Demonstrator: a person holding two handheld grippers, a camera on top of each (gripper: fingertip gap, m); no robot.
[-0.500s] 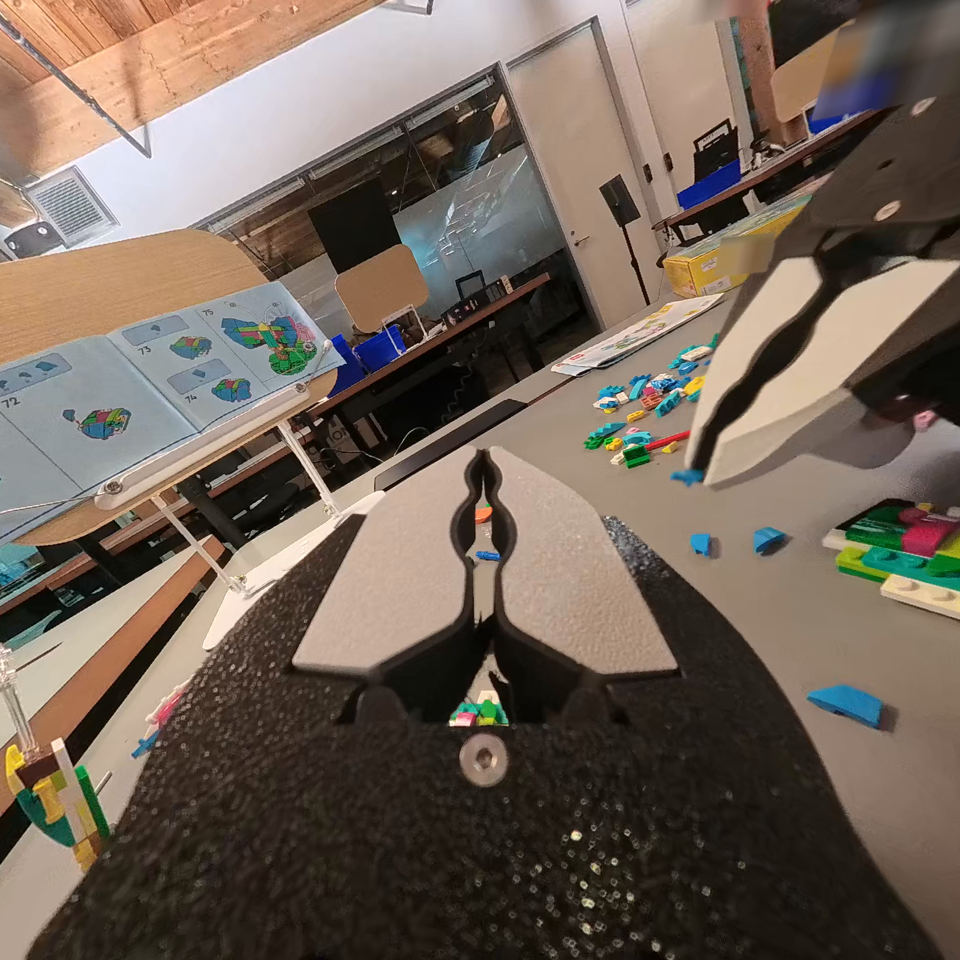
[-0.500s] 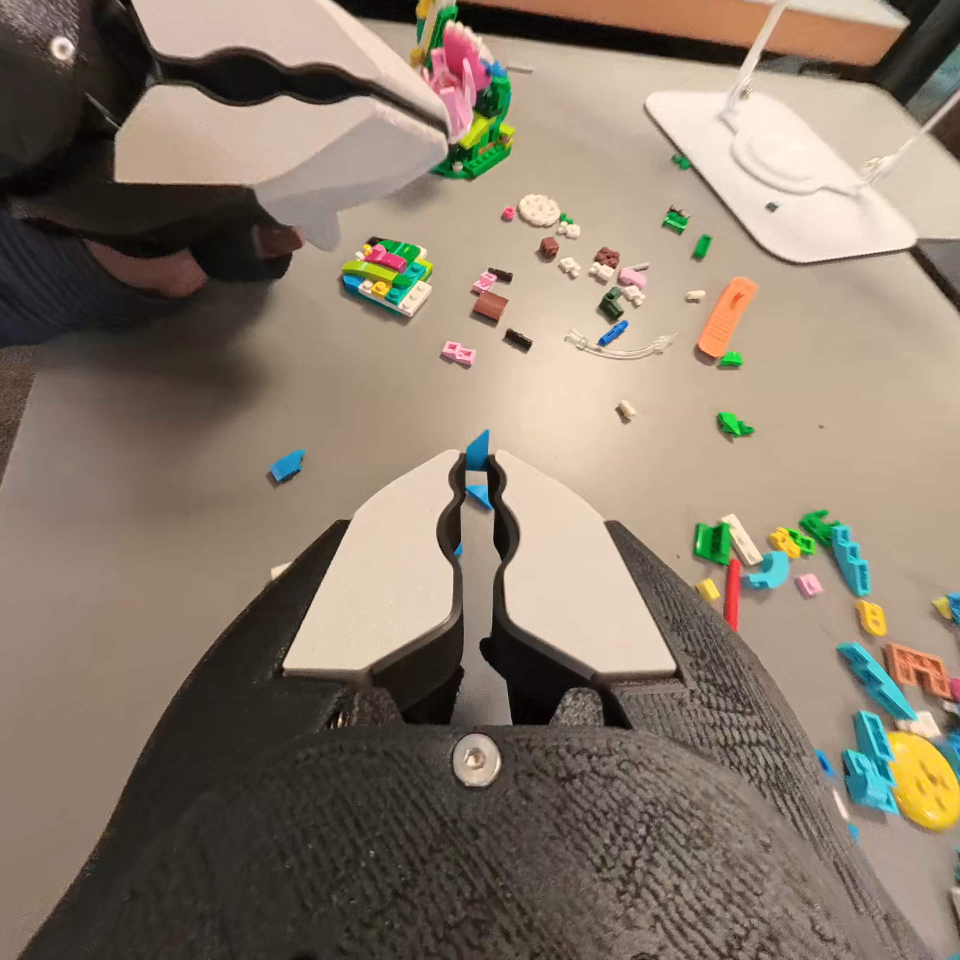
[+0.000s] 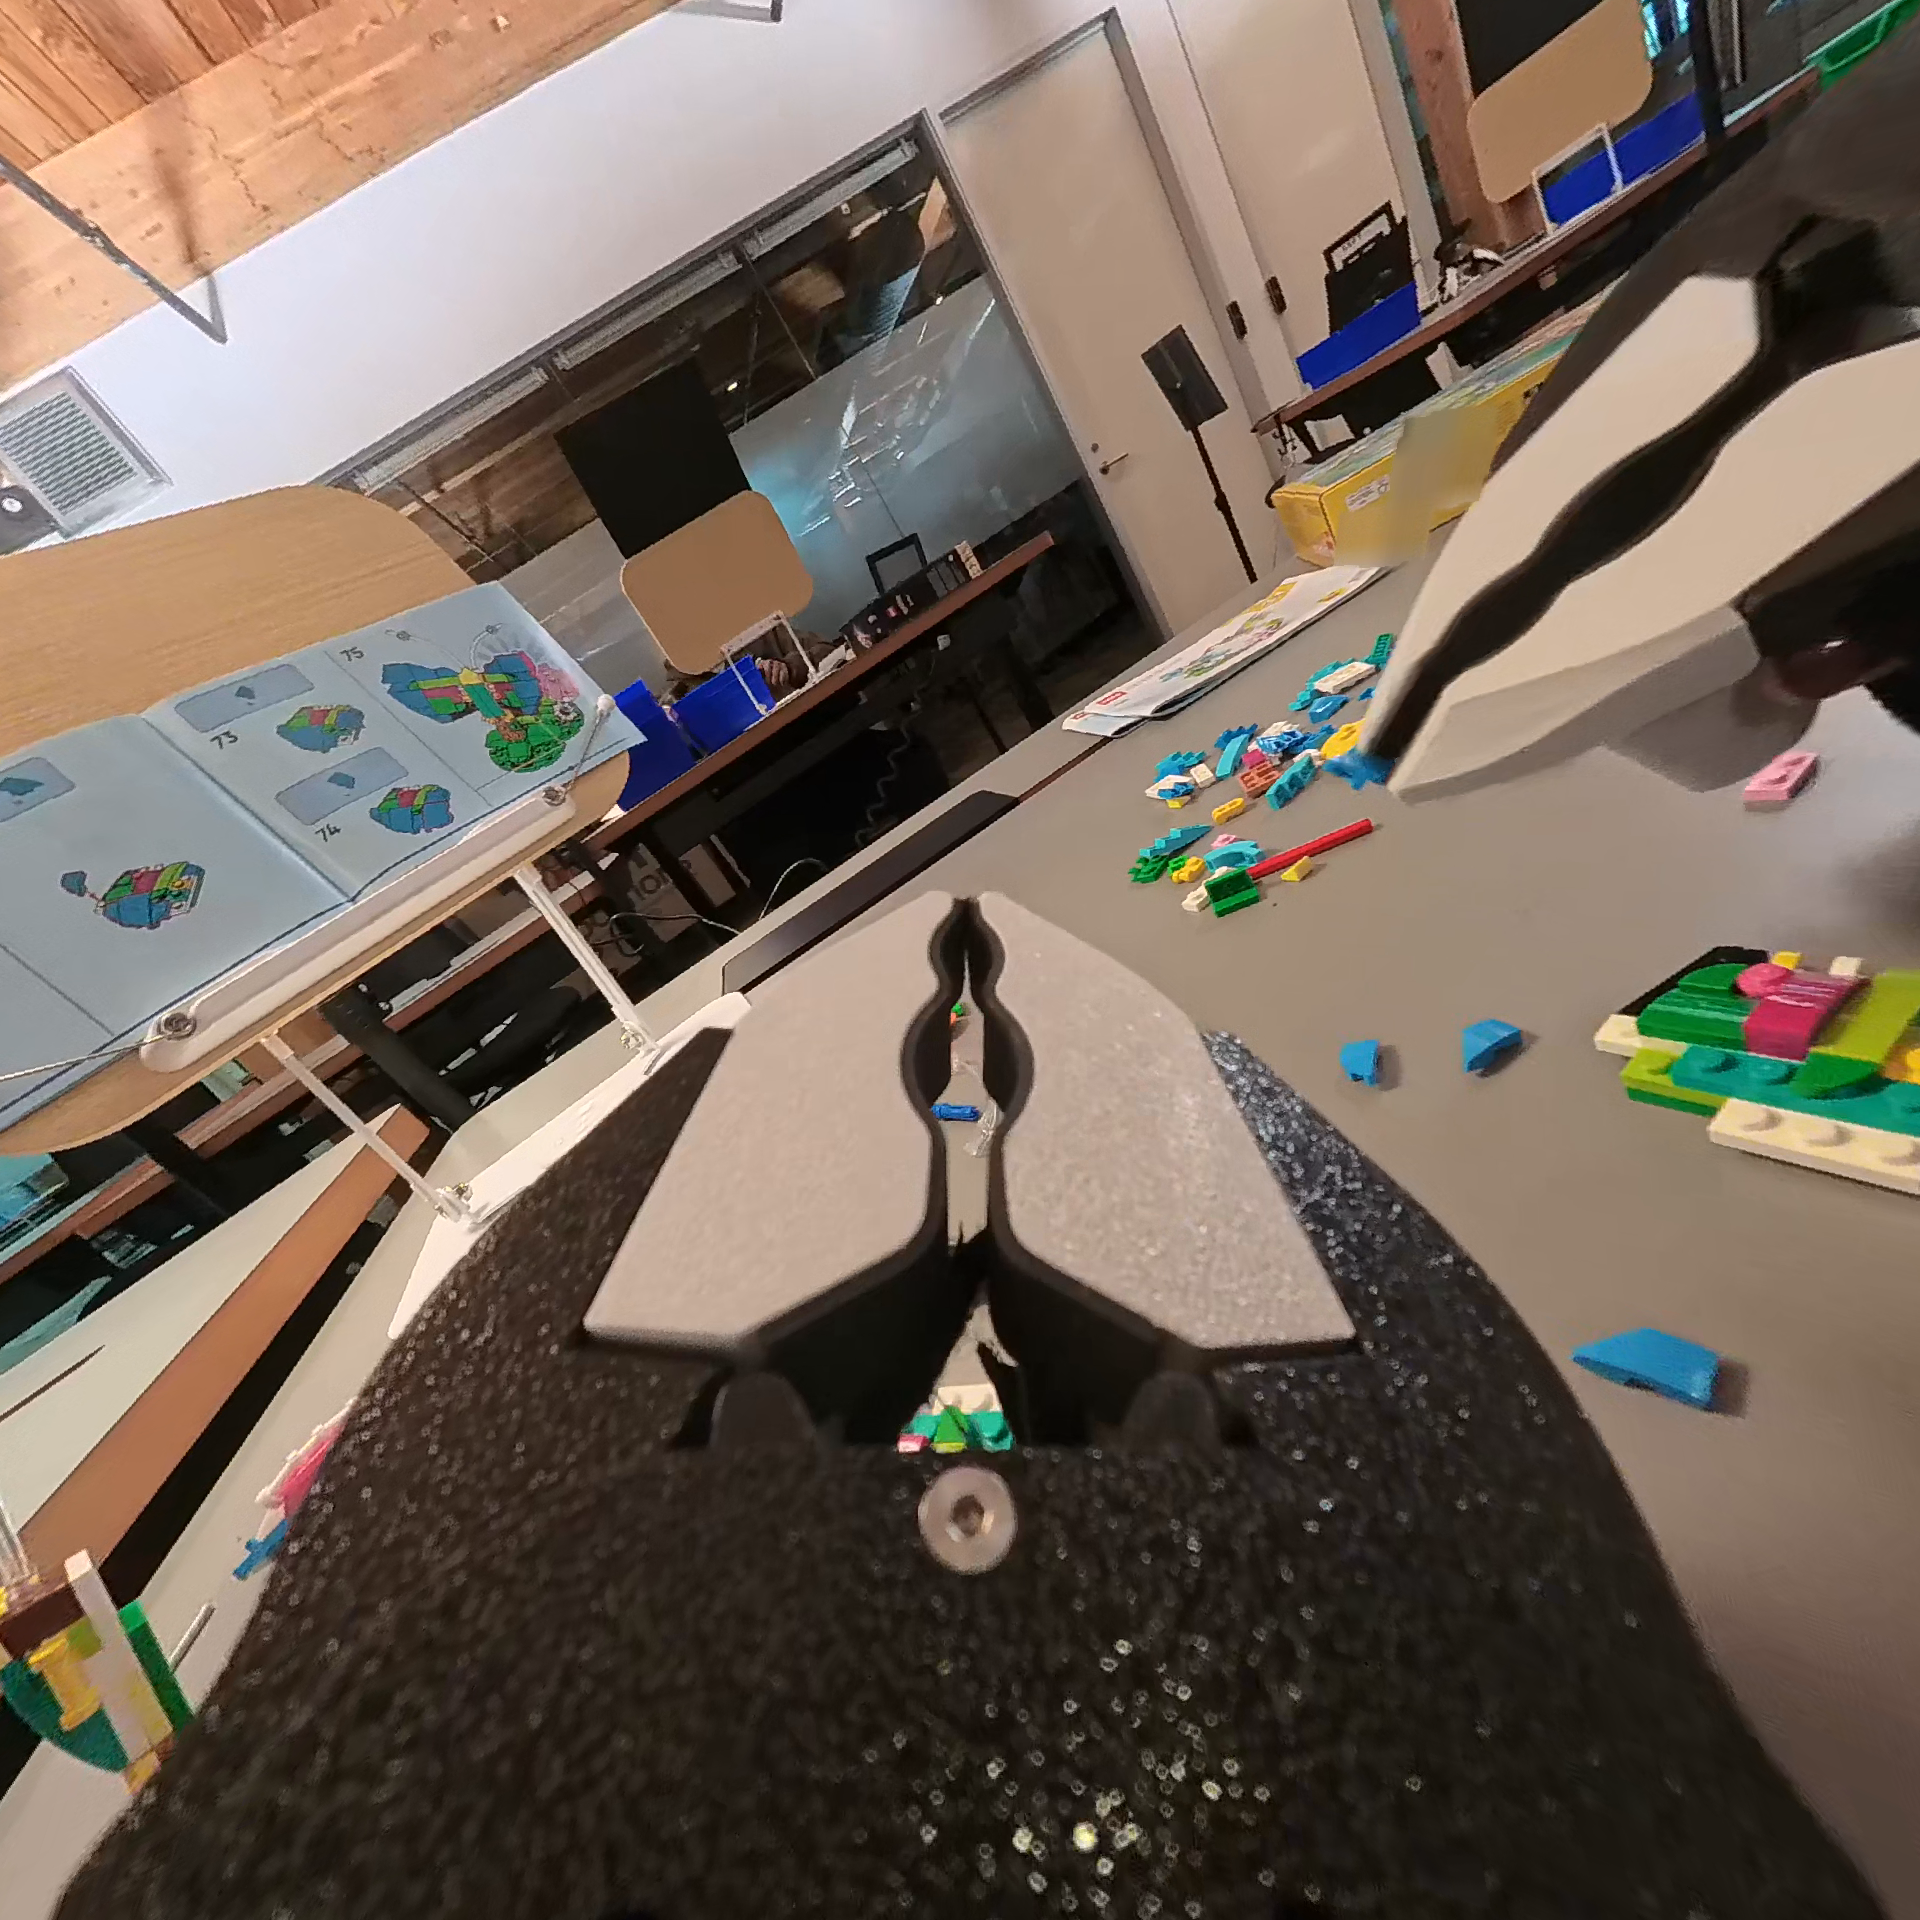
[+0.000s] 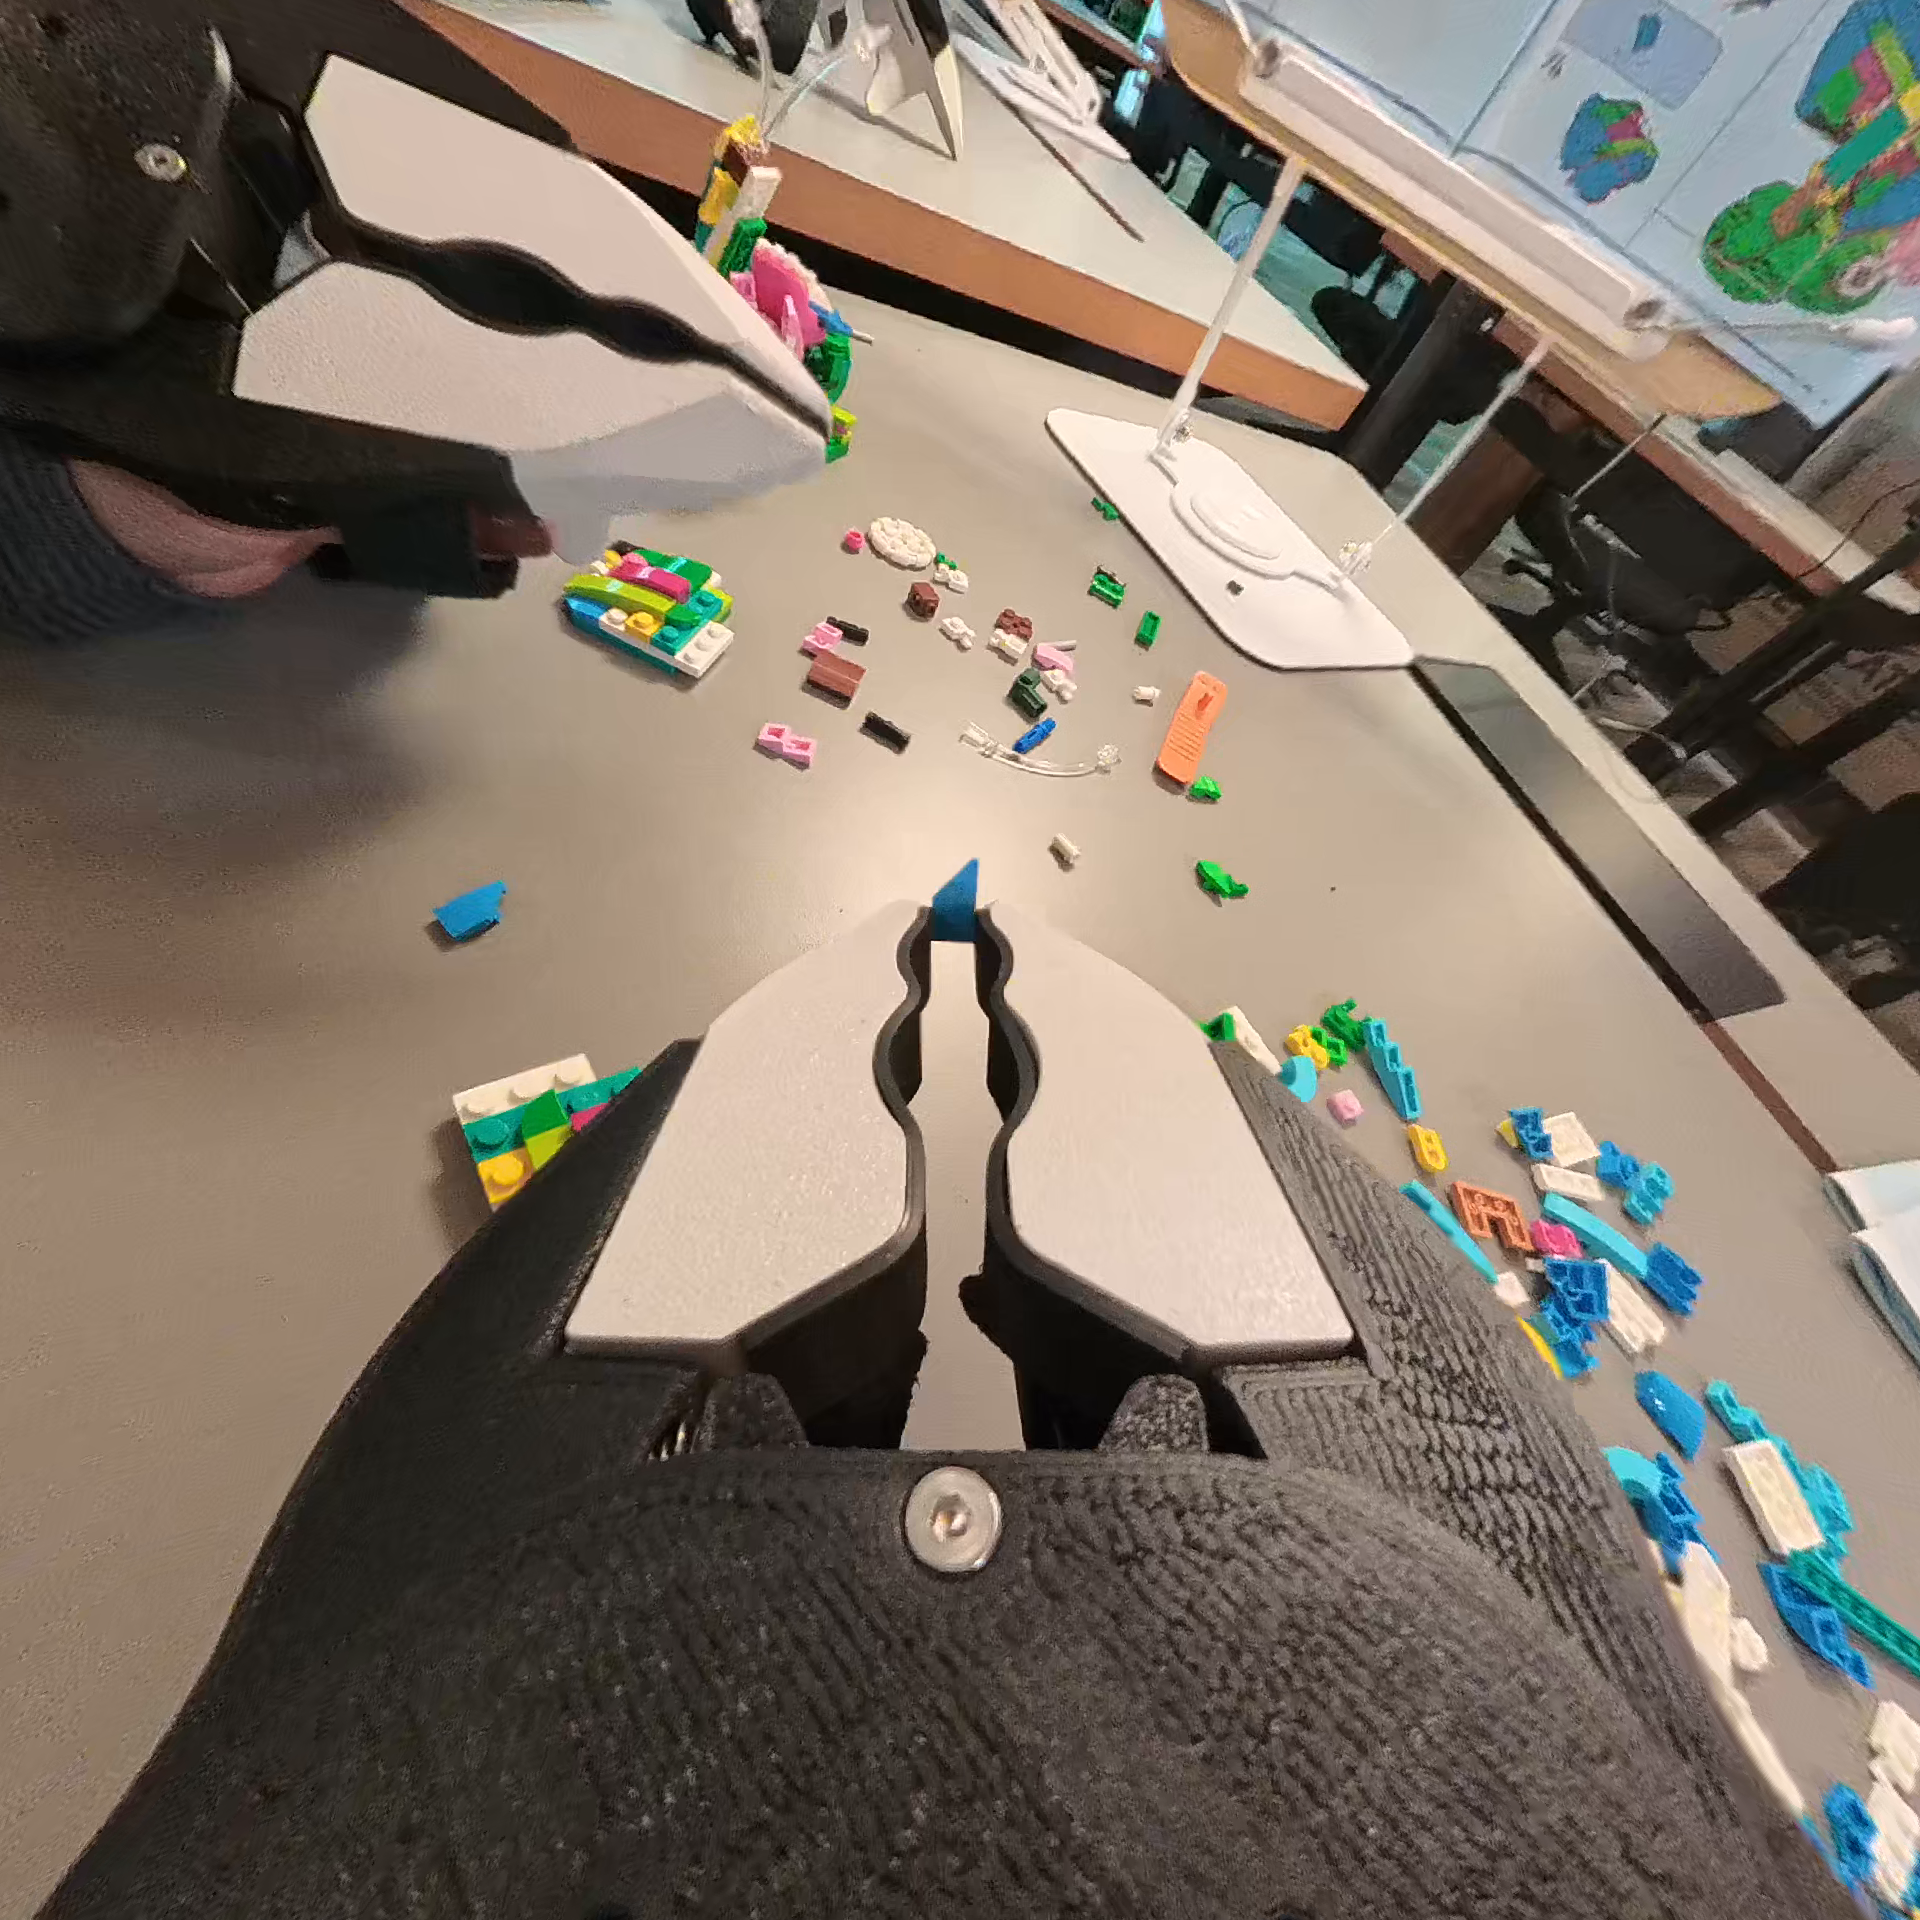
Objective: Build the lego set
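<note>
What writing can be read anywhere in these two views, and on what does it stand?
I do not quote writing; these things bear it:
Open pale-blue instruction booklet on the white stand: printed step numbers beside the build pictures.
Yellow cardboard box: white label, too blurred to read.
Flat paper booklet on the grey table: small red mark, too small to read.

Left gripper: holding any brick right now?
No. The left gripper has its fingertips closed together with nothing between them; the right gripper pinches the blue piece.

Blue wedge piece (image 4: 956, 902) between right gripper (image 4: 958, 914) fingers
</note>
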